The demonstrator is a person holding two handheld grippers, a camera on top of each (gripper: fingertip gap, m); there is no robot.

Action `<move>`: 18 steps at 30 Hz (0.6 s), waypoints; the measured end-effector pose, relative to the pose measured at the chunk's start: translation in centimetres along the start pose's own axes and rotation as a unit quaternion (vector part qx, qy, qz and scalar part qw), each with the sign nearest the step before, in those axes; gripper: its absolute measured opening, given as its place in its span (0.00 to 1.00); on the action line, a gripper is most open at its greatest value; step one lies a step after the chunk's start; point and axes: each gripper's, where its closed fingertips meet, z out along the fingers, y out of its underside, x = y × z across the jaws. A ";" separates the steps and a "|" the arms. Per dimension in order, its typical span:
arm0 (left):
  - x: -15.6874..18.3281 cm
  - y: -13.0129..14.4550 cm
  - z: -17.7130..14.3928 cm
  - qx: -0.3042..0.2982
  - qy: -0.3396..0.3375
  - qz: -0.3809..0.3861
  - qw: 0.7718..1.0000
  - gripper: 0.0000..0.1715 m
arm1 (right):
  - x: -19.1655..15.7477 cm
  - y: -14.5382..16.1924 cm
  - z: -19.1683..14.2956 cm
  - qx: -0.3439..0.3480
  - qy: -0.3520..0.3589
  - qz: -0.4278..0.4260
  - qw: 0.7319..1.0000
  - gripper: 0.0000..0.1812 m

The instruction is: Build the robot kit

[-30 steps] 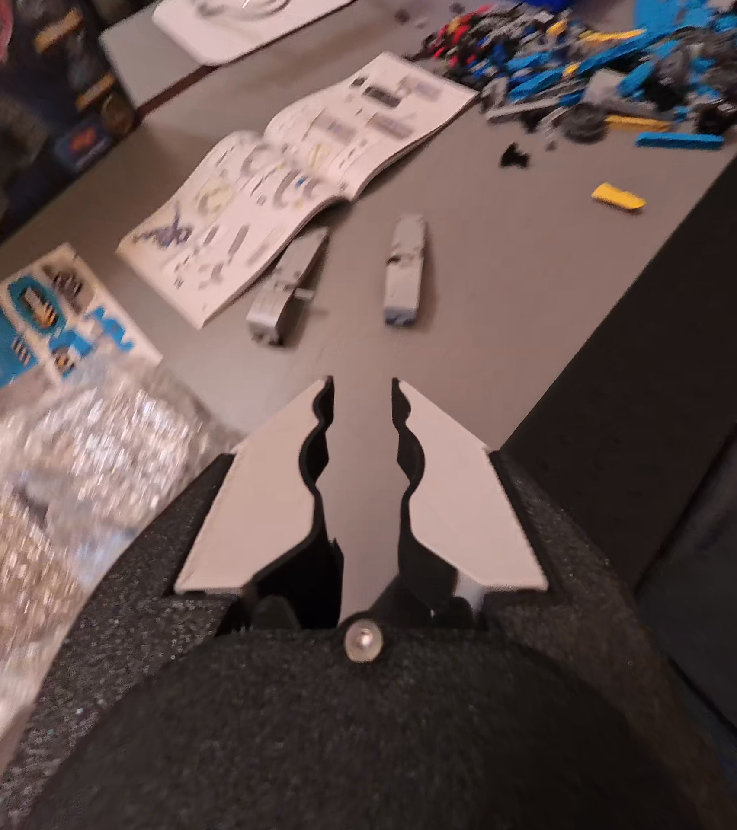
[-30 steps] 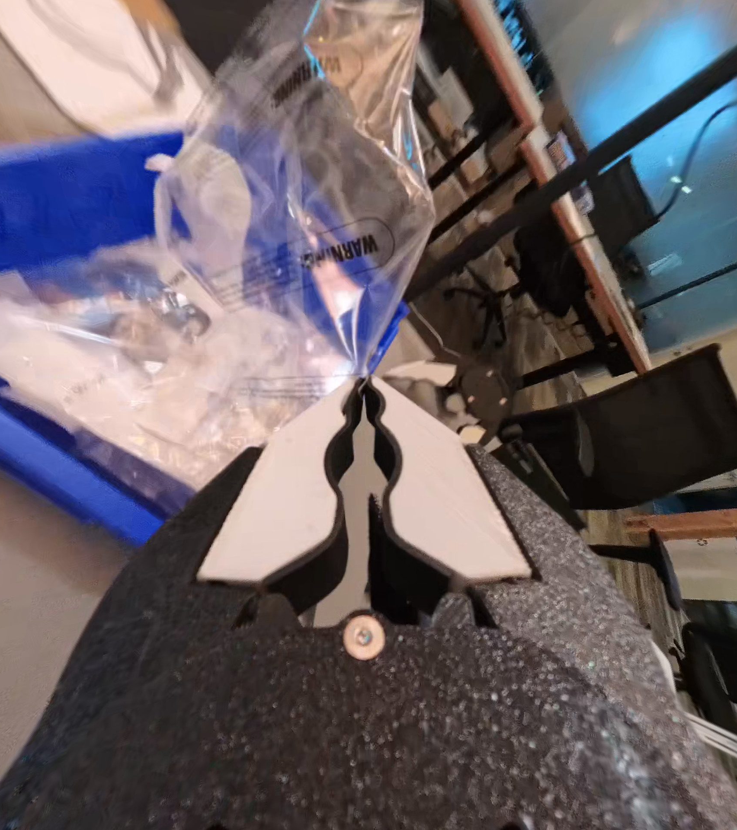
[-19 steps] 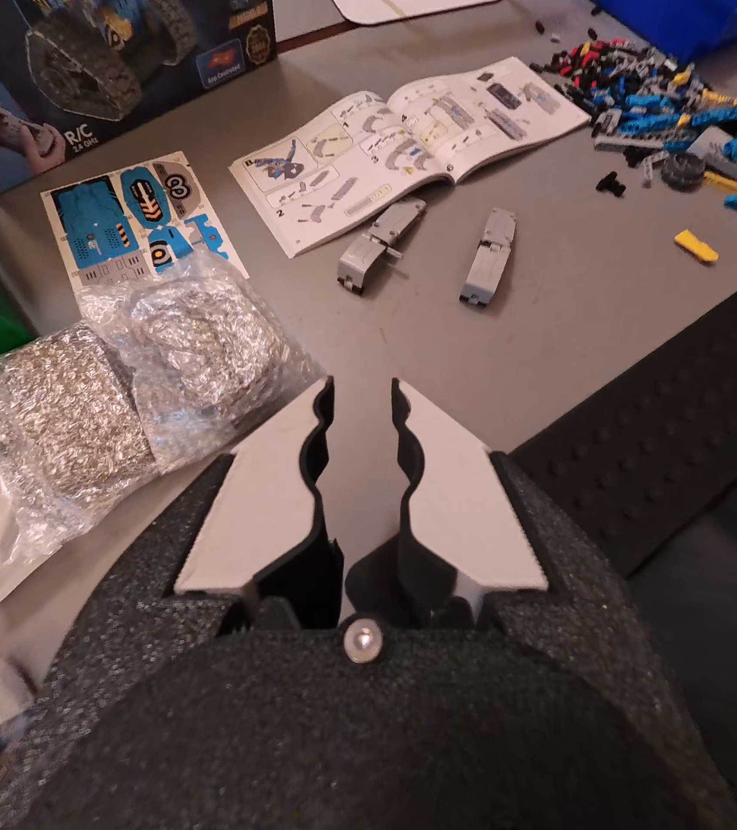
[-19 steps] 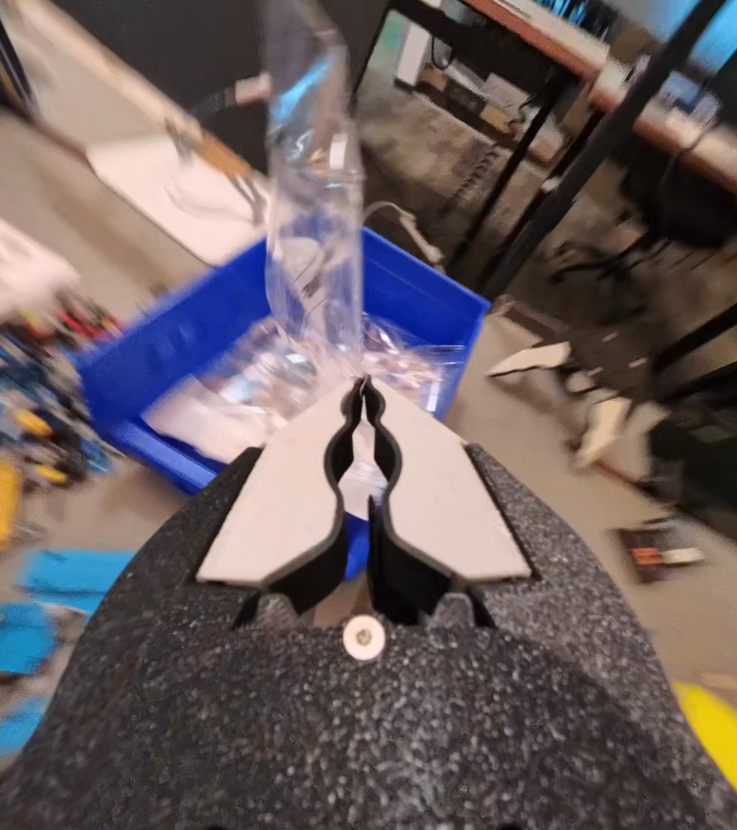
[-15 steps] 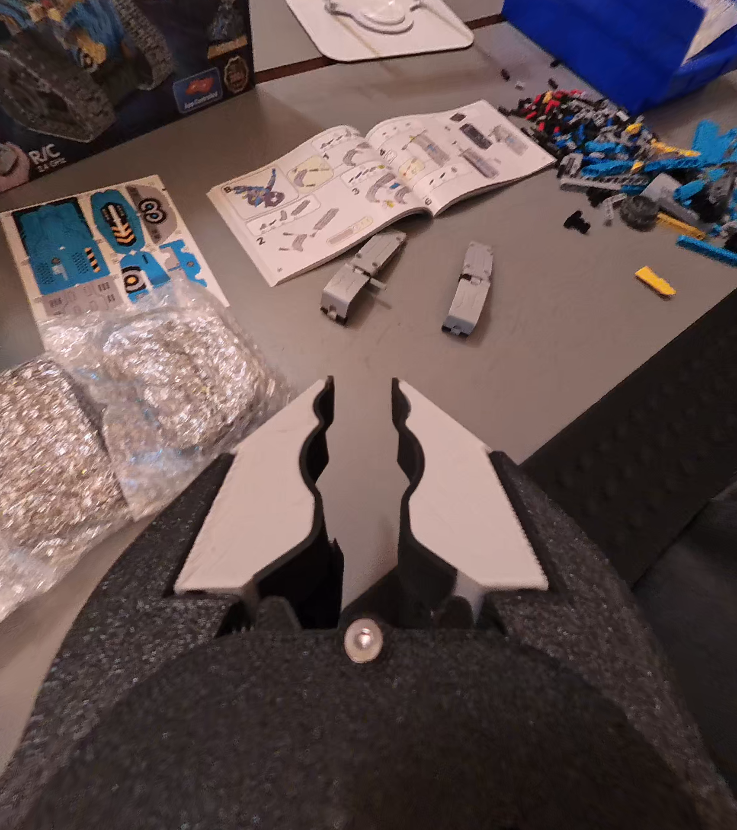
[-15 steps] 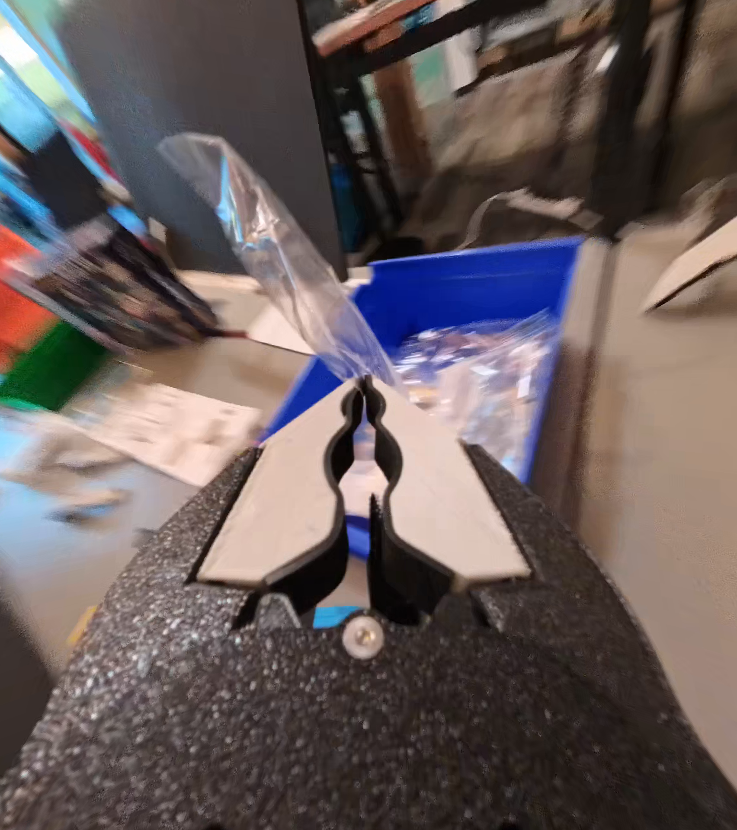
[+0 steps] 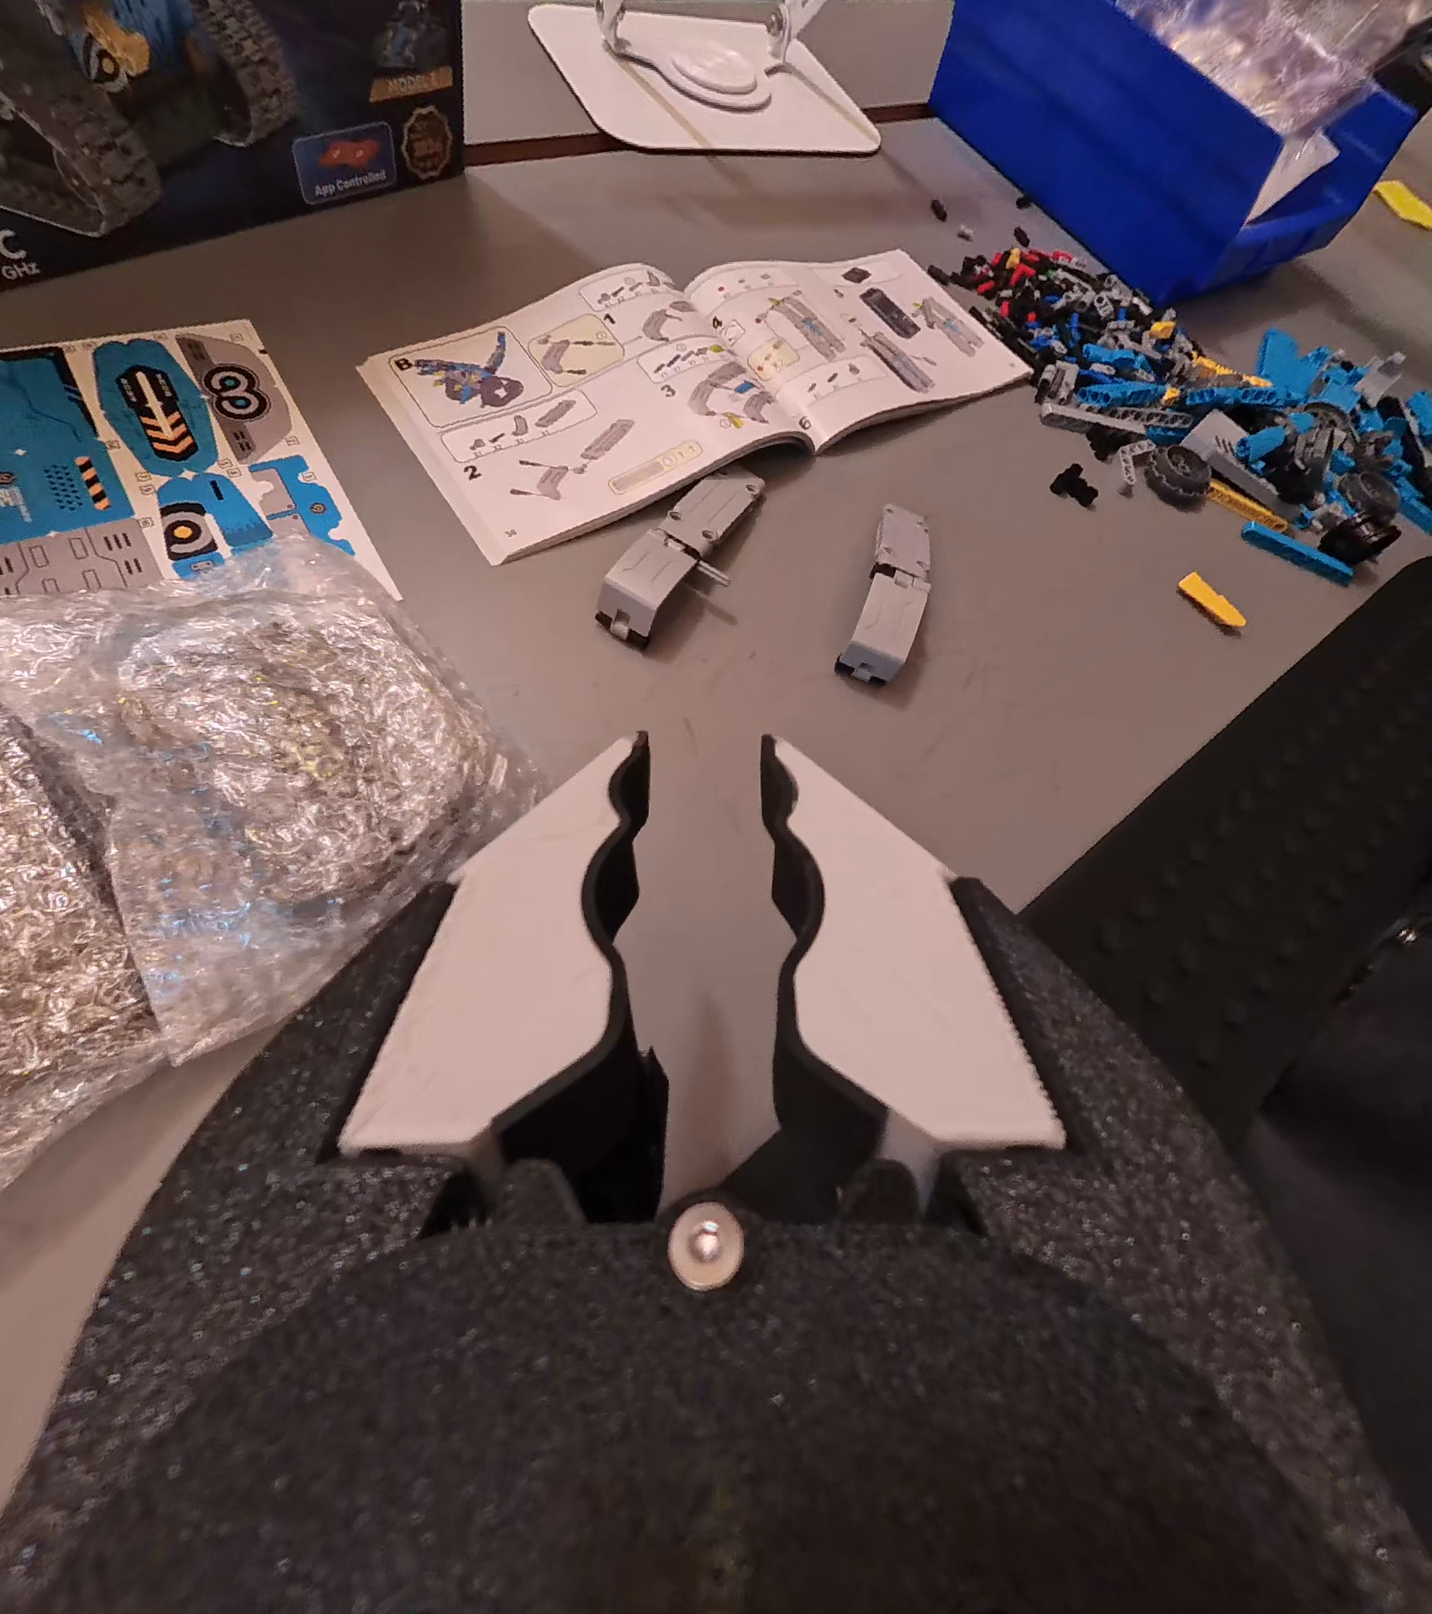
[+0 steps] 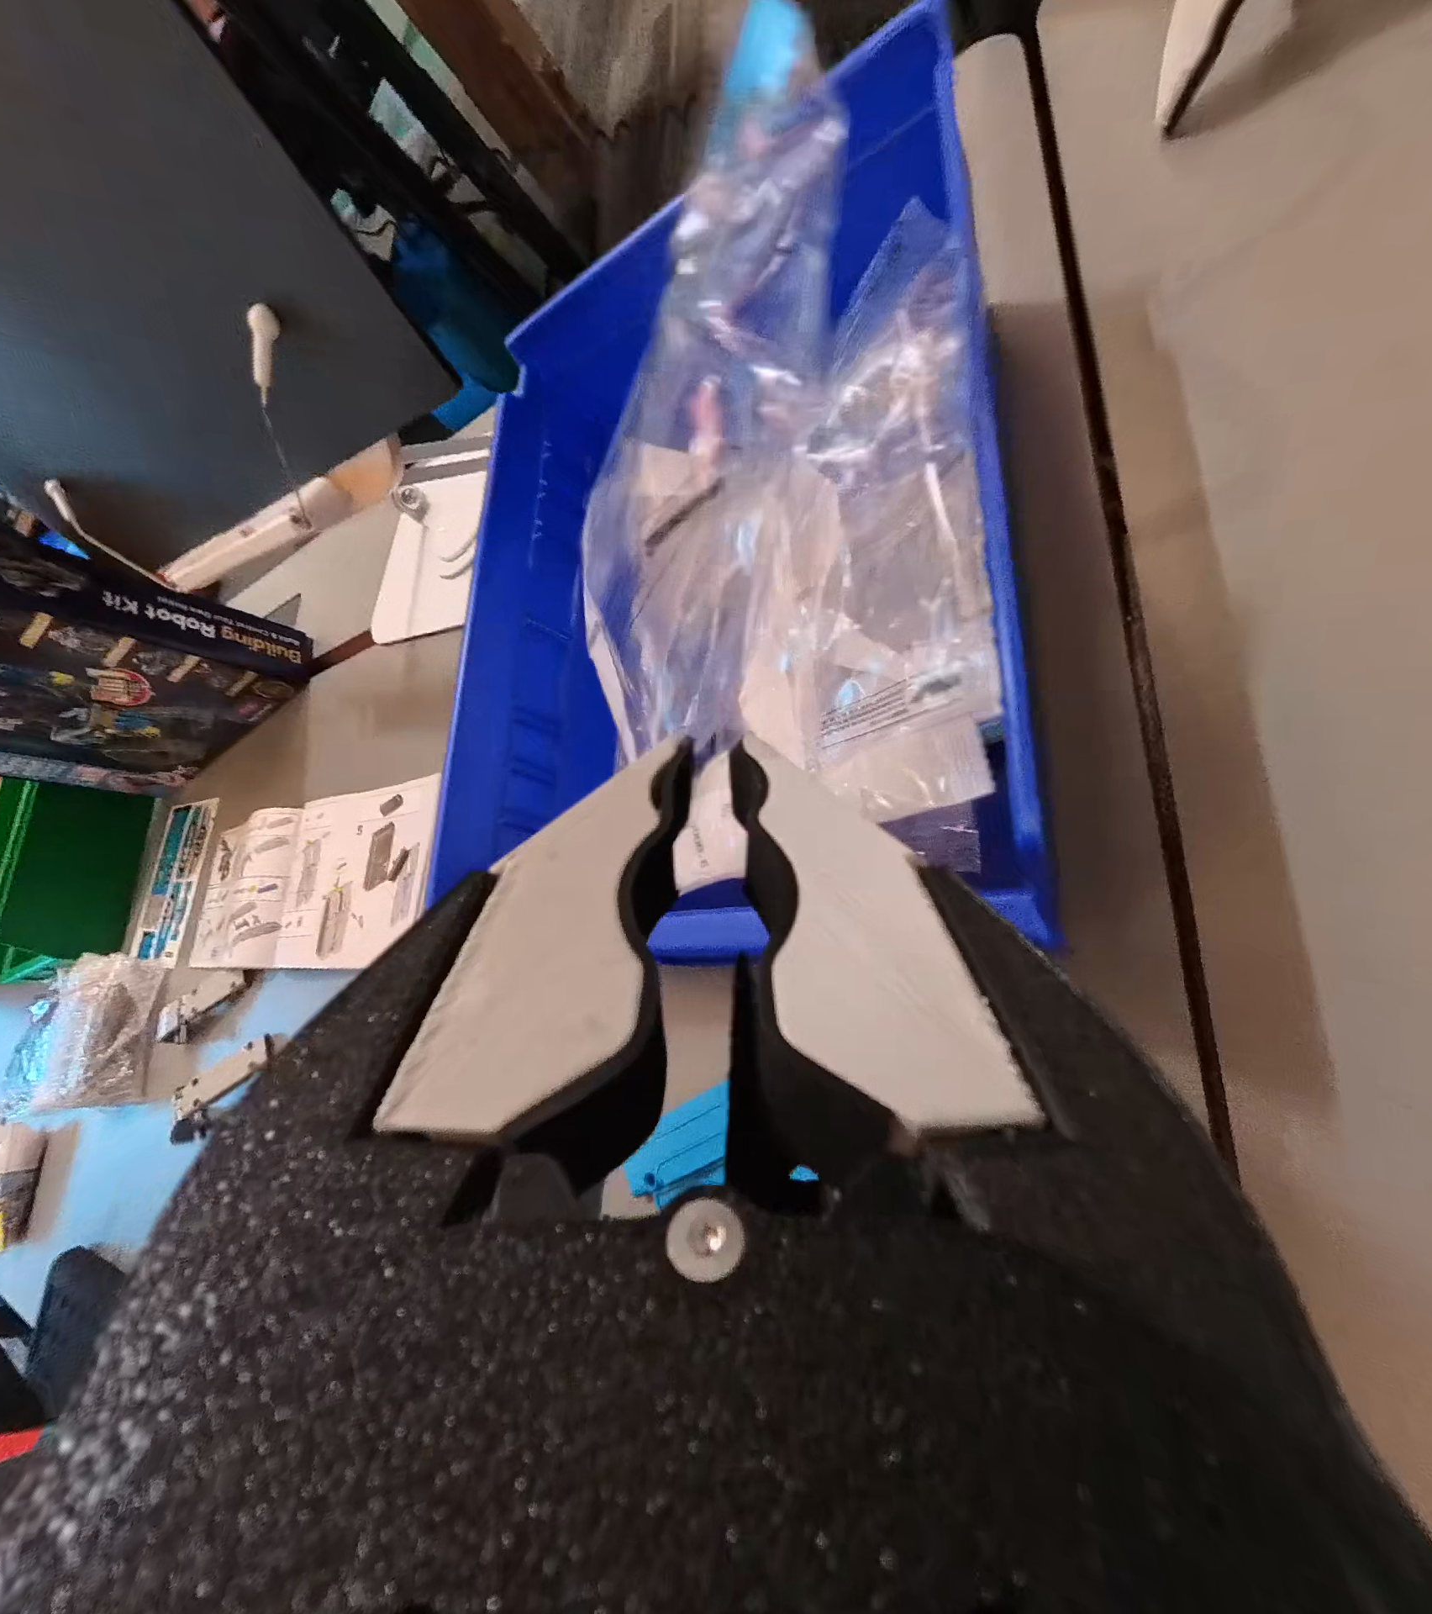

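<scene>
My left gripper (image 7: 702,742) is open and empty, hovering over the grey table (image 7: 1001,716). Two grey assembled brick parts (image 7: 678,559) (image 7: 891,594) lie just ahead of it, below an open instruction booklet (image 7: 695,375). My right gripper (image 8: 711,751) is slightly open above the near end of a blue bin (image 8: 520,699). A clear plastic bag (image 8: 739,437), blurred, hangs loose over the bin right at its fingertips, on top of other clear bags. The bin also shows in the left wrist view (image 7: 1132,148).
A pile of blue, grey and black bricks (image 7: 1263,410) lies at the right, with a yellow piece (image 7: 1212,599) apart. Bubble-wrapped bundles (image 7: 241,786) and a sticker sheet (image 7: 84,454) are at the left. A dark kit box (image 7: 171,105), a white stand base (image 7: 695,79) and a black mat (image 7: 1306,830) border the area. Across from one pair of fingers to the other is roughly 70 cm.
My right gripper swung round over the blue bin with the clear bag pinched, and its jaws have now parted off the bag. My left gripper drew back and steadied, staying open.
</scene>
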 end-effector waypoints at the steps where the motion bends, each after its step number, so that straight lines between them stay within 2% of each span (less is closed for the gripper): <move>1: -0.1 -0.1 0.1 0.003 0.003 -0.003 1.000 0.14 | -0.3 0.1 0.3 -0.003 0.000 -0.010 1.000 0.07; 4: -0.1 -0.4 0.8 0.009 0.011 -0.007 1.000 0.14 | -0.1 -0.9 0.4 0.018 0.034 -0.050 0.998 0.20; 8: 0.0 0.1 1.2 0.003 0.009 0.001 1.000 0.14 | 0.2 -3.9 -4.4 0.109 0.147 -0.143 0.973 0.24; 10: 0.0 0.4 1.2 0.003 0.006 -0.001 1.000 0.14 | -2.2 -4.0 -6.5 0.138 0.171 -0.198 0.955 0.25; 11: -0.1 0.4 1.3 0.005 0.004 -0.005 1.000 0.14 | -4.2 -3.4 -7.0 0.140 0.161 -0.223 0.951 0.25; 14: 0.1 0.5 1.6 0.017 0.002 -0.017 1.000 0.14 | -11.7 1.2 -6.0 0.107 0.086 -0.280 0.950 0.24; 18: 0.0 1.3 2.4 0.020 -0.033 -0.027 0.999 0.14 | -23.0 12.5 -1.2 0.025 -0.100 -0.297 0.949 0.24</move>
